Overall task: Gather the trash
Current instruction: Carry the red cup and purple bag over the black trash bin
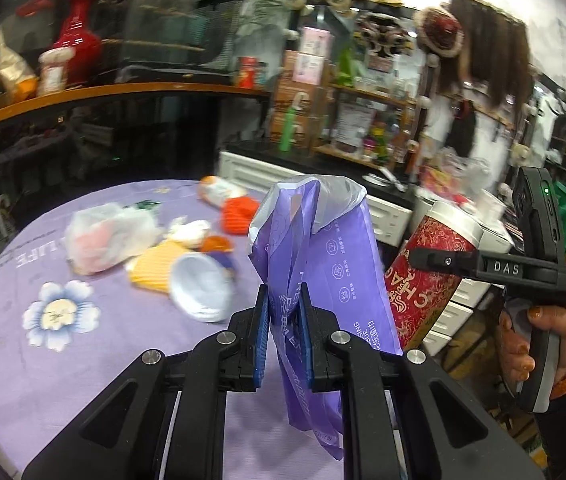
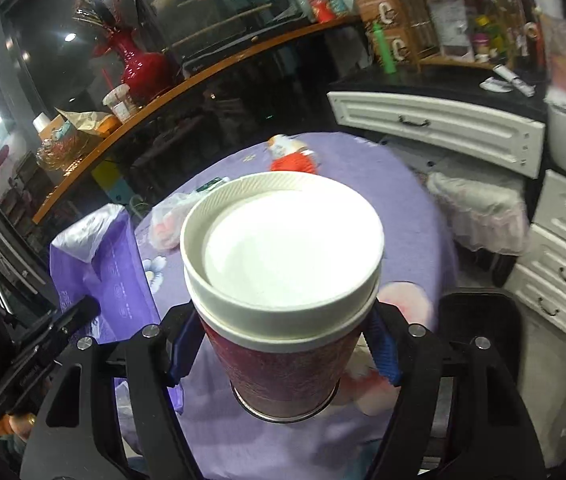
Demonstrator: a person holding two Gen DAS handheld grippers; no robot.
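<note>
We see the left gripper (image 1: 284,332) with its jaws clenched on a purple trash bag (image 1: 315,256), which hangs limp through them, its long axis running roughly up and down and its pale mouth at the top. To its right the right gripper (image 2: 283,354) has its jaws grasping a red paper cup (image 2: 283,364) by the sleeve, blue pads on either side; in the left wrist view the cup (image 1: 427,276) leans with its white lid (image 2: 283,240) up and to the right, close beside the bag and off the right edge of the surface (image 1: 11,320). The round, purple-clothed surface carries the remaining litter on its far half: a clear plastic bag (image 1: 103,240), a yellow corrugated sleeve (image 1: 155,268), a tipped white cup (image 1: 199,284), an orange sleeve (image 1: 239,214). Its near half is bare. White drawers (image 2: 435,128) stand beyond the far right edge.
</note>
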